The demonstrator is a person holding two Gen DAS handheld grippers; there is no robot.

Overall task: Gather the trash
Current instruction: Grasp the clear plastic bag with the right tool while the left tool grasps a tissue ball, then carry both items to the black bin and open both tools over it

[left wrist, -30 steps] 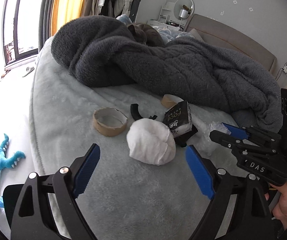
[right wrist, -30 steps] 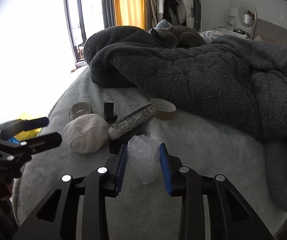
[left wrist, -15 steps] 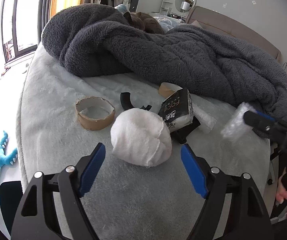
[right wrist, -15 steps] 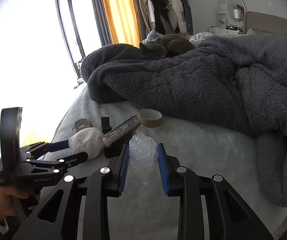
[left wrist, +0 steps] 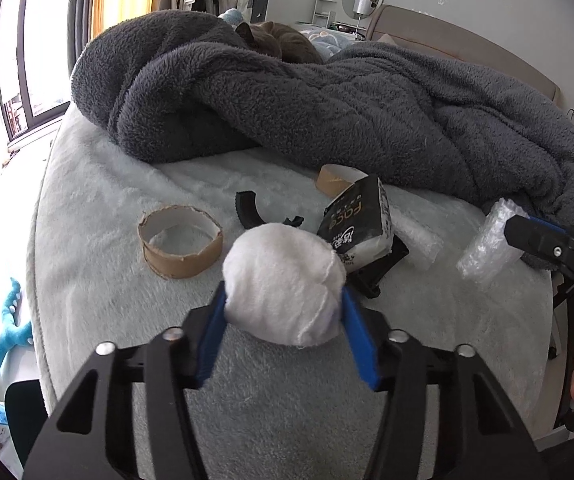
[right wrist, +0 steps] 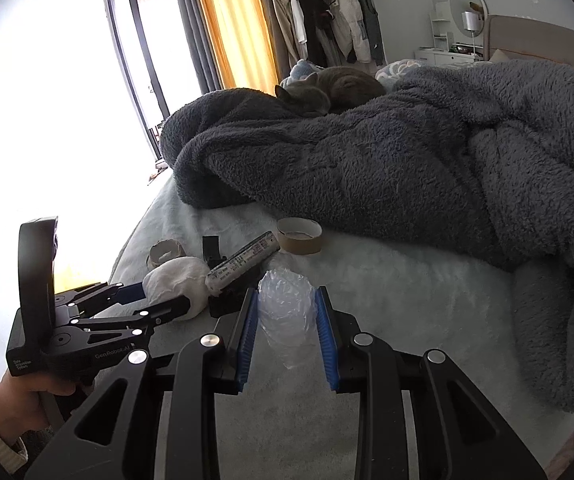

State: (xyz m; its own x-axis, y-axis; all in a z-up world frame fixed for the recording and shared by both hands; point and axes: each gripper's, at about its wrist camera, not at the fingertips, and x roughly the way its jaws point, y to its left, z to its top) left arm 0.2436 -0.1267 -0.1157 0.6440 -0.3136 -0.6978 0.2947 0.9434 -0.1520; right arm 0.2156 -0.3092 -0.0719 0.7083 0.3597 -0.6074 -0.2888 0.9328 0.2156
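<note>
White and fluffy, a balled-up cloth wad (left wrist: 283,284) sits on the pale plush bed cover (left wrist: 99,208) between the blue pads of the left tongs (left wrist: 281,320), whose jaws are closing in on it, both pads already touching its sides. Just behind the wad lies a black-and-white tissue pack (left wrist: 357,220) propped on a black plastic piece (left wrist: 379,268), with a curved black fragment (left wrist: 247,210) close by. To the left of the wad, a short way off, stands a torn cardboard tape core (left wrist: 181,242), and a second tape core (left wrist: 333,178) rests farther back, near the edge of a heaped dark grey fleece blanket (left wrist: 327,104). A grey cat (right wrist: 327,90) lies curled on top of that blanket. The right tongs (right wrist: 287,332) are clamped on a crumpled piece of clear bubble wrap (right wrist: 287,320), held off the bed cover to the right of the litter pile. Another bit of clear plastic (left wrist: 417,240) lies on the cover beside the tissue pack. At the lower left of the right wrist view, a hand (right wrist: 23,394) in a ribbed cuff grips the handle of the left tongs. A blue plush toy (left wrist: 7,332) lies on the floor beside the bed.
</note>
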